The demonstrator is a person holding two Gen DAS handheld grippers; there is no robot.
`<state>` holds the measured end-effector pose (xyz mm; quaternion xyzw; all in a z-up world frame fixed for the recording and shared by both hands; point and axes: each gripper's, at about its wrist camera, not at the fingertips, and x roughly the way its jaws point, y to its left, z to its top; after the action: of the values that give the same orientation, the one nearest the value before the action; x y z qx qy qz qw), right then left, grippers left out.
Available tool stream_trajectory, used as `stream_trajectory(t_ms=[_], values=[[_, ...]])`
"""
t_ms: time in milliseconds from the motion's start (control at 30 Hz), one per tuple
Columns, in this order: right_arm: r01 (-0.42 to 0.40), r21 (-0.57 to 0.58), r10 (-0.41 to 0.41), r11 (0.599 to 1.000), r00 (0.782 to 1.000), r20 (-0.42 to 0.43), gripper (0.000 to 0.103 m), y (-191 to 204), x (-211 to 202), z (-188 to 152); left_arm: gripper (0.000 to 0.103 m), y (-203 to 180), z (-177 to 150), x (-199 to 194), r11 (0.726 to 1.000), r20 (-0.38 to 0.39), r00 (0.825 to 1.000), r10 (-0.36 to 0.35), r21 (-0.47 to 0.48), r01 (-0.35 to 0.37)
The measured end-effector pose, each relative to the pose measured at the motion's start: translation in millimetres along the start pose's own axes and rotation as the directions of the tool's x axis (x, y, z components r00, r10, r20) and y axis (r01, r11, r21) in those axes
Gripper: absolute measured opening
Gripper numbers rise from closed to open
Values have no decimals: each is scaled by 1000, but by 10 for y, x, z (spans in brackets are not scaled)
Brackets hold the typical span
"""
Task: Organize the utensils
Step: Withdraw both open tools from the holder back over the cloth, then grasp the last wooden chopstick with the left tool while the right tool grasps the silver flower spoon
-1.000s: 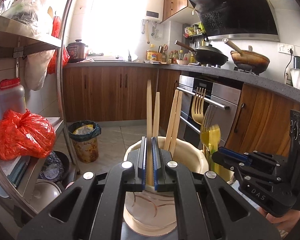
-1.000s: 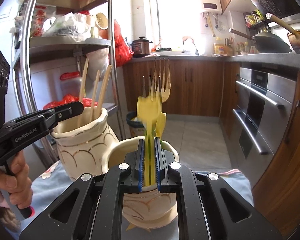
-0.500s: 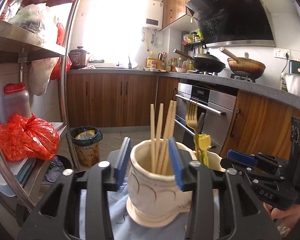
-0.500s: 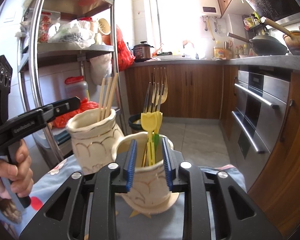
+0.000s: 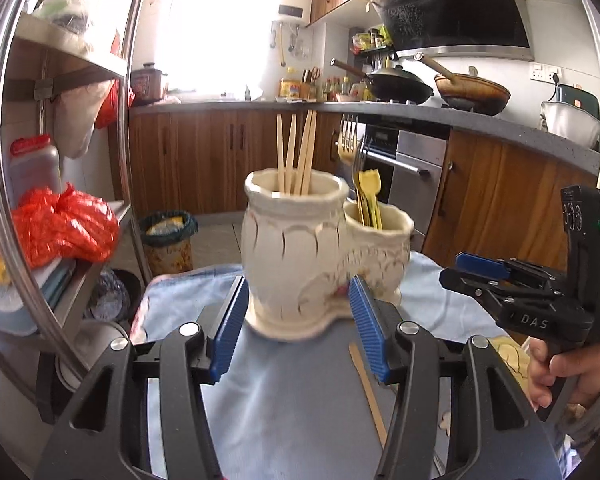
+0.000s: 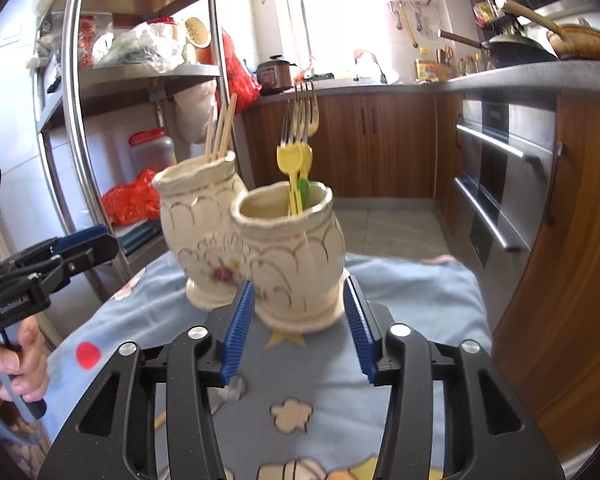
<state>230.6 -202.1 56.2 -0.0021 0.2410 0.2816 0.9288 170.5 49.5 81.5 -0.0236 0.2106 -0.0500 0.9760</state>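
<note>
Jaws of the left gripper (image 5: 298, 334) and right gripper (image 6: 298, 332) have just been opening and hold nothing. Chopsticks (image 5: 294, 156) stand in the taller ceramic vase (image 5: 294, 256); forks (image 6: 298, 152) in its joined twin (image 6: 296, 264) (one loose chopstick (image 5: 366, 388) lies on the blue cloth (image 5: 284, 392)).

Chopsticks (image 5: 294, 152) in holder (image 5: 296, 248), left gripper (image 5: 298, 332) jaws apart

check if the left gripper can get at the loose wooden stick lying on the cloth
Probably yes. The wooden stick lies bare on the blue cloth, just in front of the ceramic holder, below the left gripper, whose fingers have just been opening and hold nothing.
</note>
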Motion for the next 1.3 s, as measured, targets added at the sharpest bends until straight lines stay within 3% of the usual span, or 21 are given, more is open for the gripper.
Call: stream_trajectory(t_ms=[267,633,833,1033,1167,1300], values=[[-4,-1,4,1000,999,-38,76,90,-210,-222,59,-85,-254,-43,1000,-68,998,-10,-21,9],[0,28,3,1000,996,-84,87,58,-279,-471,60,-318,-547,85,999,-193,981,-33,36,41],[3,17,-2,1000,996,-93,87,99,-263,-501,60,-441,-690,221,995,-263,964,-44,76,66],[2,29,2,1000,991,-131,87,92,-203,-497,49,-580,-757,306,988,-316,948,-33,135,79],[5,55,4,998,989,-146,87,52,-185,-500,23,-618,-784,458,986,-391,920,-19,142,81],[6,66,3,998,991,-135,87,40,-199,-503,5,-608,-773,468,987,-395,919,-10,141,71]])
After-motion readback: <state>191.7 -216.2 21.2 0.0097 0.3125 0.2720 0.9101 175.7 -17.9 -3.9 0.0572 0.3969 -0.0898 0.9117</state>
